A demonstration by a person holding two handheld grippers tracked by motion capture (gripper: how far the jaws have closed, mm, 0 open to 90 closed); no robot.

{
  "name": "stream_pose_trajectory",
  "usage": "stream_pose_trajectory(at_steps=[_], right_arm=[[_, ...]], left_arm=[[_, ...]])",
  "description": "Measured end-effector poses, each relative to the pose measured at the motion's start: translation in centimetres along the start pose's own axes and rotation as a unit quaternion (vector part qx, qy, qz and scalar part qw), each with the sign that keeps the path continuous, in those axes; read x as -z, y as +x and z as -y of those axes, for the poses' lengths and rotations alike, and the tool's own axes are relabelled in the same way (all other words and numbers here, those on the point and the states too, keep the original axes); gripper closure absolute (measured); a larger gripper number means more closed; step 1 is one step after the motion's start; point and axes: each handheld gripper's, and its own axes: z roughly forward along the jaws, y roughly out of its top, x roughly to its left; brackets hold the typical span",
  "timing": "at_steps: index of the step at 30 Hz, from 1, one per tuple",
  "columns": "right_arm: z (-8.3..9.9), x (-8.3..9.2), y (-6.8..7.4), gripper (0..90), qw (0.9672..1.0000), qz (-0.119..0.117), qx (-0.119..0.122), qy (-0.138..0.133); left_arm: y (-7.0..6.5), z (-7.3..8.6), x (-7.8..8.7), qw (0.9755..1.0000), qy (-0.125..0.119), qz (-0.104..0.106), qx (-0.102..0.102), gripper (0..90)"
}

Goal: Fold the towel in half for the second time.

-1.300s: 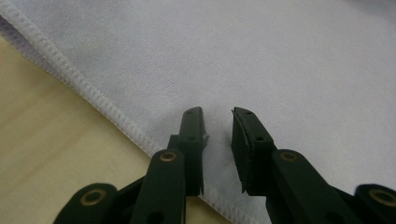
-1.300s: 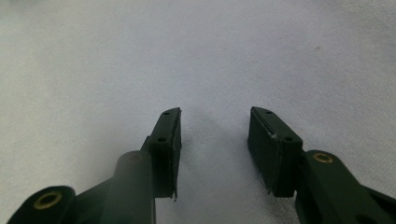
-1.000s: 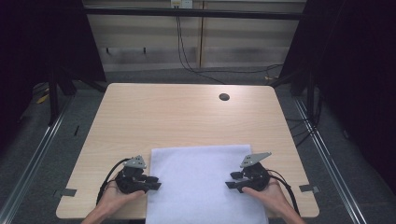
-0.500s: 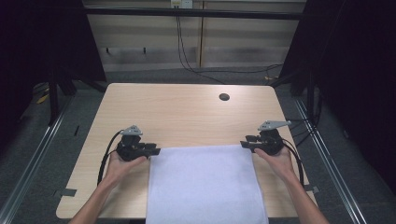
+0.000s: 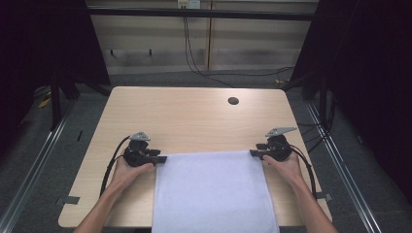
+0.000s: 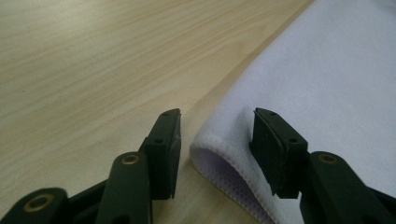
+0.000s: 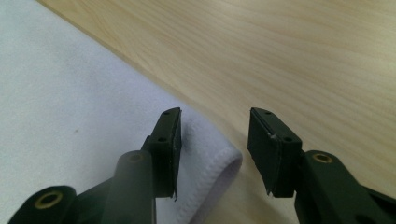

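Observation:
A white towel [image 5: 211, 191] lies flat on the wooden table [image 5: 194, 116], reaching over the near edge. My left gripper [image 5: 163, 158] is at its far left corner, my right gripper [image 5: 252, 153] at its far right corner. In the left gripper view the hemmed, slightly raised corner of the towel [image 6: 219, 149] sits between the jaws of the left gripper [image 6: 217, 135]; they have just been opening and no pad presses on it. In the right gripper view the right gripper [image 7: 215, 135] has also just been opening, with the towel's corner [image 7: 210, 158] loose between its jaws.
A small dark round hole [image 5: 233, 101] sits in the tabletop at the far right. Bare wood stretches beyond the towel. Black cables [image 5: 109, 167] trail from the grippers. Metal floor rails [image 5: 34, 165] run along both sides of the table.
Both hands have moved away from me along the towel's sides, from beside its middle to its far corners. Over the last half second they have stayed almost still.

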Motion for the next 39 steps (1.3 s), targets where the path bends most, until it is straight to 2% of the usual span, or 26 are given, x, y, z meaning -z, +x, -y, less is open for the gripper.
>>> stream_pose_trajectory(at_steps=[1, 2, 5, 6, 9, 10, 12, 13, 15, 17, 19, 21, 27, 31, 32, 35, 37, 39], right_arm=[[0.2, 0.1, -0.2, 55.6, 1.0, -0.003, -0.002, -0.004], [0.3, 0.1, -0.3, 56.0, 1.0, -0.005, -0.008, -0.001], [0.6, -0.2, -0.4, 58.0, 0.9999, -0.009, -0.009, 0.001], [0.6, -0.3, -0.4, 59.9, 1.0, -0.007, -0.002, 0.001], [0.5, -0.6, -0.1, 63.4, 0.9999, -0.013, 0.0, 0.008], [0.5, -0.7, 0.0, 67.5, 0.9998, -0.015, -0.002, 0.01], [0.5, -0.8, -0.1, 75.7, 0.9996, -0.026, -0.005, 0.01], [0.5, -0.7, -0.2, 80.6, 0.9994, -0.031, -0.01, 0.008], [0.2, -0.5, -0.3, 84.7, 0.9994, -0.03, -0.014, 0.001], [-0.3, 0.2, -0.6, 86.1, 0.9991, -0.019, -0.02, -0.033], [-1.1, 1.0, -1.0, 86.6, 0.9966, -0.024, -0.036, -0.07], [-1.8, 1.6, -1.3, 86.8, 0.9945, -0.027, -0.045, -0.091], [-3.6, 2.1, -2.2, 86.9, 0.9925, -0.017, -0.048, -0.112], [-4.9, 2.7, -2.6, 87.3, 0.9918, -0.016, -0.039, -0.121], [-4.9, 2.7, -2.6, 87.3, 0.9918, -0.016, -0.039, -0.121], [-5.7, 3.5, -3.2, 87.4, 0.9911, -0.01, -0.04, -0.127], [-6.2, 3.9, -3.5, 87.6, 0.9904, -0.008, -0.041, -0.132], [-6.8, 4.3, -3.7, 87.6, 0.9901, -0.002, -0.041, -0.134]], left_arm=[[0.1, 0.1, 0.1, 1.0, 0.001, 0.007, -0.001, 55.2], [0.2, 0.2, 0.1, 0.9999, 0.004, 0.015, -0.001, 61.2], [0.2, 0.6, 0.4, 0.9998, 0.009, 0.019, -0.004, 65.2], [0.1, 0.7, 0.5, 0.9998, 0.009, 0.017, -0.006, 68.4], [0.0, 0.9, 0.6, 0.9995, 0.008, 0.03, -0.002, 78.1], [0.1, 0.9, 0.6, 0.9992, 0.007, 0.039, 0.0, 81.6], [0.2, 0.8, 0.6, 0.9991, 0.002, 0.041, 0.008, 84.2], [0.4, 0.7, 0.7, 0.9991, -0.002, 0.041, 0.011, 85.0], [0.8, 0.3, 0.9, 0.9991, -0.011, 0.037, 0.014, 85.5], [1.2, -0.4, 1.1, 0.9986, -0.035, 0.032, 0.022, 85.7], [1.6, -1.2, 1.2, 0.9981, -0.049, 0.027, 0.027, 85.8], [2.0, -1.8, 1.4, 0.9972, -0.062, 0.027, 0.031, 86.0], [2.5, -4.0, 2.5, 0.9933, -0.108, 0.019, 0.036, 86.0], [2.5, -5.2, 2.9, 0.9936, -0.11, 0.004, 0.026, 86.0], [2.5, -5.6, 3.1, 0.9925, -0.12, 0.004, 0.027, 86.0], [2.4, -7.0, 3.6, 0.9912, -0.13, 0.0, 0.026, 86.1], [2.2, -7.8, 3.9, 0.9914, -0.13, -0.002, 0.015, 86.2], [2.2, -8.6, 4.2, 0.99, -0.14, -0.002, 0.014, 86.2]])
